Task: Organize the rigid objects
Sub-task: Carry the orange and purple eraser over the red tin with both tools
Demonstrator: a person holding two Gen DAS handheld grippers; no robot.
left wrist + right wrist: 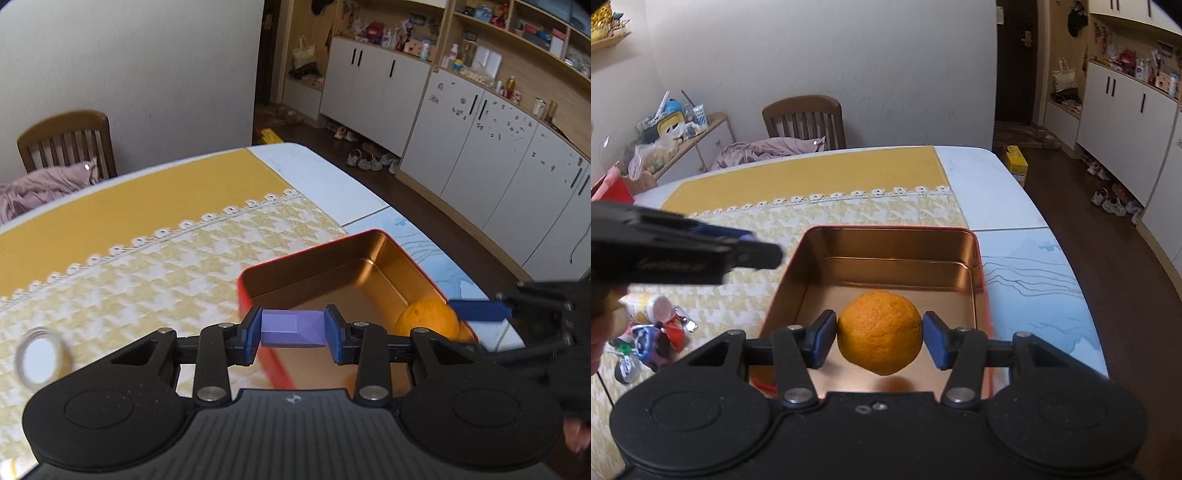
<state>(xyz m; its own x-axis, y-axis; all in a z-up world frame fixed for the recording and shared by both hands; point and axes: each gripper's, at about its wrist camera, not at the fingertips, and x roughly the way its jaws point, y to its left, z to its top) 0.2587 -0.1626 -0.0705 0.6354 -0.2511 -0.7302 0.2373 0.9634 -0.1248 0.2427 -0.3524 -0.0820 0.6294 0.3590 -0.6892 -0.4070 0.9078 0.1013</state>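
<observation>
Fingers of the left gripper (293,334) pinch a purple block (293,329) and those of the right gripper (880,339) clamp an orange (880,331), both held above the open red tin (905,242), seemingly ready to drop them inside
</observation>
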